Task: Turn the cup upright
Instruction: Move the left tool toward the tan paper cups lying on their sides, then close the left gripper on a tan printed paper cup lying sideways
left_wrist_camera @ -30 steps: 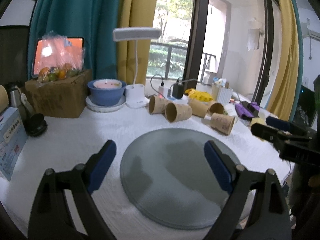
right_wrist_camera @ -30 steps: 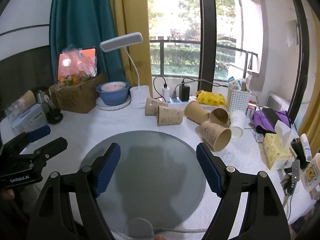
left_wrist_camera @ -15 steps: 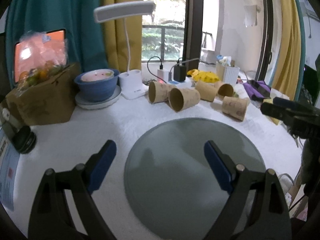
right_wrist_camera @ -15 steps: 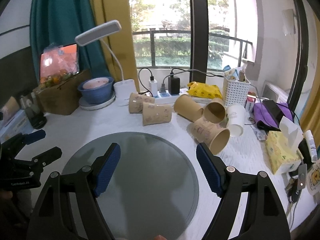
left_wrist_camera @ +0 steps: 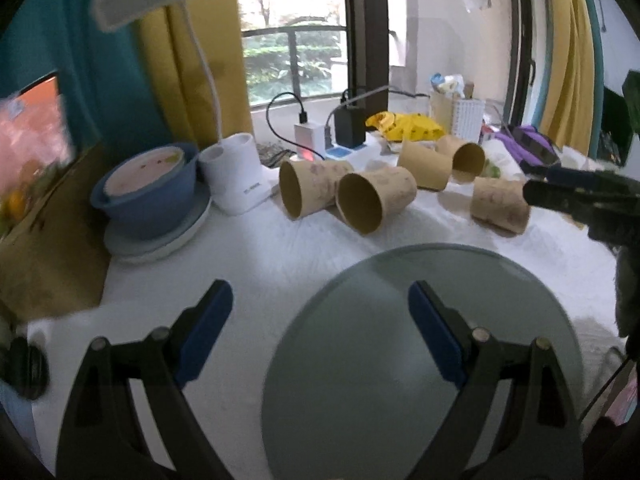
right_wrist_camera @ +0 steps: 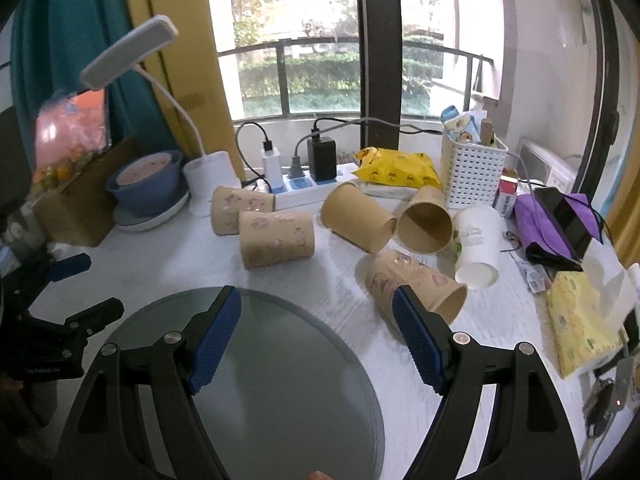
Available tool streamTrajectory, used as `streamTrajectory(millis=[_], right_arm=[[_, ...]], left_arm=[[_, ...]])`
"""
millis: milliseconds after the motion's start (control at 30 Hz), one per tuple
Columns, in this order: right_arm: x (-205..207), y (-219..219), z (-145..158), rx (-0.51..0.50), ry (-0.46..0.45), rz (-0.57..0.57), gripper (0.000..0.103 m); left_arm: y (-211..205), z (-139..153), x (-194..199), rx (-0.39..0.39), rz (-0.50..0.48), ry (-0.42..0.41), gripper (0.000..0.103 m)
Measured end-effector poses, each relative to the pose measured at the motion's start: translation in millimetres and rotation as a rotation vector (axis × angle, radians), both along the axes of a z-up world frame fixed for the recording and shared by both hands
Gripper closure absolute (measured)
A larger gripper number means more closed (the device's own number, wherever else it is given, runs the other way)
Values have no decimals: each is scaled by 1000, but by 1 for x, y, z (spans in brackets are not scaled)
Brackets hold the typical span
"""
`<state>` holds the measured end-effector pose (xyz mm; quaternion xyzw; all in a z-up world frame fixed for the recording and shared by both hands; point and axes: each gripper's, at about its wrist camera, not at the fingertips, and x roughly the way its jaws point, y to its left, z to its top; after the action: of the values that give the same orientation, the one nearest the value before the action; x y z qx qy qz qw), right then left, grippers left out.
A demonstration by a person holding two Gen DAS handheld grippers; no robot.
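Observation:
Several brown paper cups lie on their sides on the white tablecloth beyond a round grey glass plate (right_wrist_camera: 280, 376). In the right wrist view one printed cup (right_wrist_camera: 276, 238) lies left of centre, another (right_wrist_camera: 416, 288) lies just beyond my right fingertip, and a white cup (right_wrist_camera: 478, 246) lies further right. My right gripper (right_wrist_camera: 316, 332) is open and empty above the plate's far edge. My left gripper (left_wrist_camera: 320, 332) is open and empty; the nearest cups (left_wrist_camera: 374, 200) lie well beyond it. The plate also shows there (left_wrist_camera: 420, 360).
A blue bowl (left_wrist_camera: 148, 188) on a plate and a white lamp base (left_wrist_camera: 236, 178) stand at the left. A power strip with chargers (right_wrist_camera: 304, 184), a yellow bag (right_wrist_camera: 396, 168), a white basket (right_wrist_camera: 472, 172) and tissues (right_wrist_camera: 580, 320) crowd the back and right.
Both grippers have moved forward toward the cups, which now look larger and closer. Both stay open and empty.

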<state>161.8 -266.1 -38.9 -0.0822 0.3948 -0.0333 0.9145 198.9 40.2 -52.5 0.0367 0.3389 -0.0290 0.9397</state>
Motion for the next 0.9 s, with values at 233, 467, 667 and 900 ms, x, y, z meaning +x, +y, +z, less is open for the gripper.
streamTrajectory(millis=[233,467,667,900], right_arm=[[36,-7,-19,4,42,-11,22],[75,-13,-36,-8,73,-61,22],[101,-14,-41,-10,83,-54,22],[112,-22,-46,16,90,-50,22]], left_arm=[[7,-19,60,60,-66,53,12],[23,-28,113,106,-100,63,12],[26,-29,157,209,-232,84,12],[12,-32,185,329,-409,103,12]])
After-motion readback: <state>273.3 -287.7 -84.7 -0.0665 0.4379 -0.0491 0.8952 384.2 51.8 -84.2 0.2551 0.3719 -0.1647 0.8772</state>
